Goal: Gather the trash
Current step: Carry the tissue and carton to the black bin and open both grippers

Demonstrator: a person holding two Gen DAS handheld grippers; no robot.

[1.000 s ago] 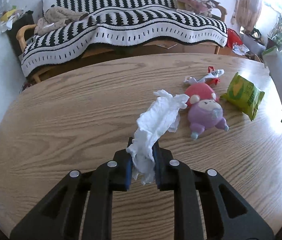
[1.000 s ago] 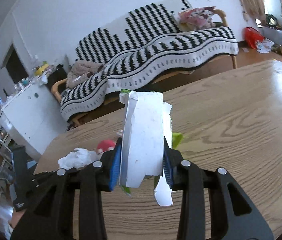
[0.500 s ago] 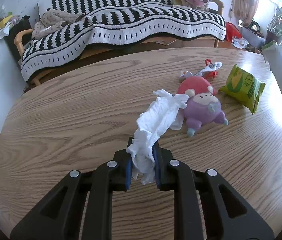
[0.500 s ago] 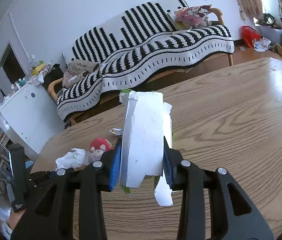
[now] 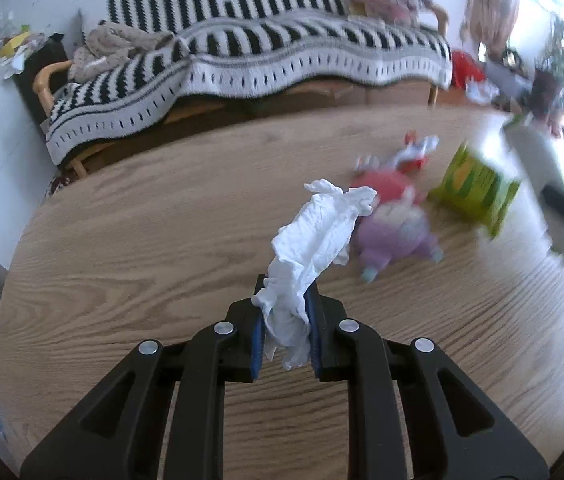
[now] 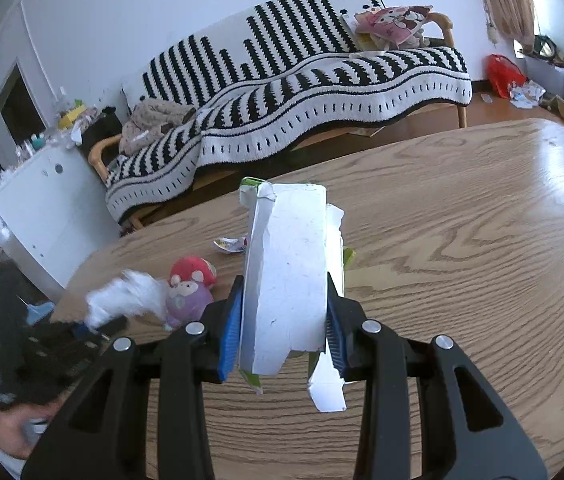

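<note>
- The left hand-held gripper (image 5: 285, 330) was pinching a crumpled white tissue (image 5: 314, 240) between its blue pads; most of the tissue stood up loose ahead of the fingers, above the wooden tabletop (image 5: 141, 240).
- The right hand-held gripper (image 6: 284, 330) was pinching a flattened white carton with green edges (image 6: 286, 272), and a torn flap hung below the fingers.
- Ahead and to the right of the left hand-held gripper, a plush toy in pink and purple (image 5: 394, 228) lay on the tabletop, with a green snack packet (image 5: 474, 186) beside it and a small red and white wrapper (image 5: 414, 154) further away. These two pieces of trash were not yet collected, in my judgement.
- No bin was visible in either view, so I cannot tell where the trash should go.
- The tissue was held only at its lower end; a quick swing could let it slip out or tear.
- The hanging flap of the carton could catch on the tabletop edge and pull the carton loose.
- Both hand-held grippers were full, so another grasp would risk dropping what they hold, and the plush toy could be taken by mistake, as it lay close to the packet.
</note>
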